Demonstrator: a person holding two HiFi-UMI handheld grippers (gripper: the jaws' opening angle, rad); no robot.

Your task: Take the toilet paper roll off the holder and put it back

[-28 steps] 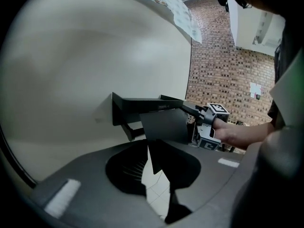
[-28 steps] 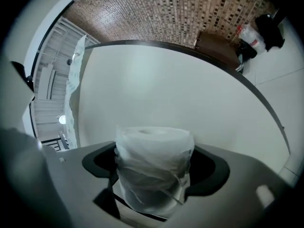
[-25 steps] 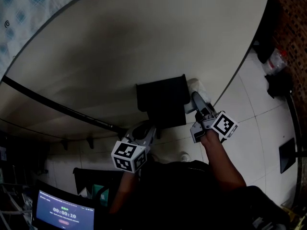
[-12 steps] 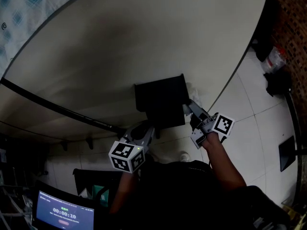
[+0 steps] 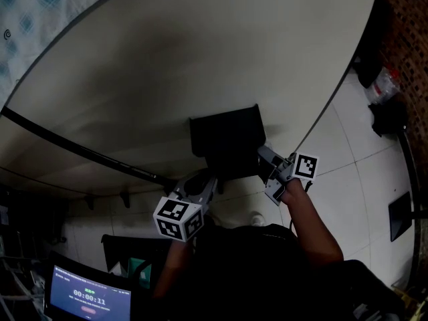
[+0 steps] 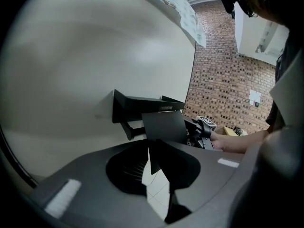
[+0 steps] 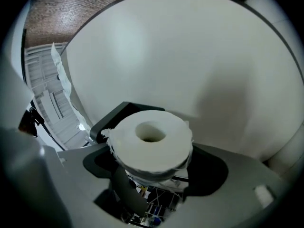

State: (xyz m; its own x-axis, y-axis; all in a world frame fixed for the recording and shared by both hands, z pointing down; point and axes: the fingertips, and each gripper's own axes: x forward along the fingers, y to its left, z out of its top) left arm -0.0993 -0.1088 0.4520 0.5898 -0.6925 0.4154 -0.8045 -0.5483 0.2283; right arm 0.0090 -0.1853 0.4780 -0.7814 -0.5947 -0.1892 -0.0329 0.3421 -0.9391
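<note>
The toilet paper roll (image 7: 127, 150) sits between the jaws of the right gripper (image 7: 152, 148). The jaws stand wide and clasp it on both sides, and its open core faces the camera in the right gripper view. Just behind the roll, to its far left, shows a corner of the black holder (image 7: 112, 117), which is fixed on the pale wall (image 7: 190, 56). Whether the roll touches the holder's bar cannot be told.

In the head view the right gripper (image 5: 266, 158) reaches in at the holder's (image 5: 226, 141) near right corner, its marker cube turned to the right. The roll itself is hidden there.

The left gripper (image 5: 198, 186) hangs below the holder's left side, close to it but apart. In its own view the left gripper (image 6: 152, 152) has its jaws drawn together at the tips with nothing between them. The holder (image 6: 142, 104) is ahead on the wall, and the right gripper (image 6: 201, 129) is at its right end.

A lit screen (image 5: 89, 300) glows at the near left, above the tiled floor (image 5: 348, 179).
</note>
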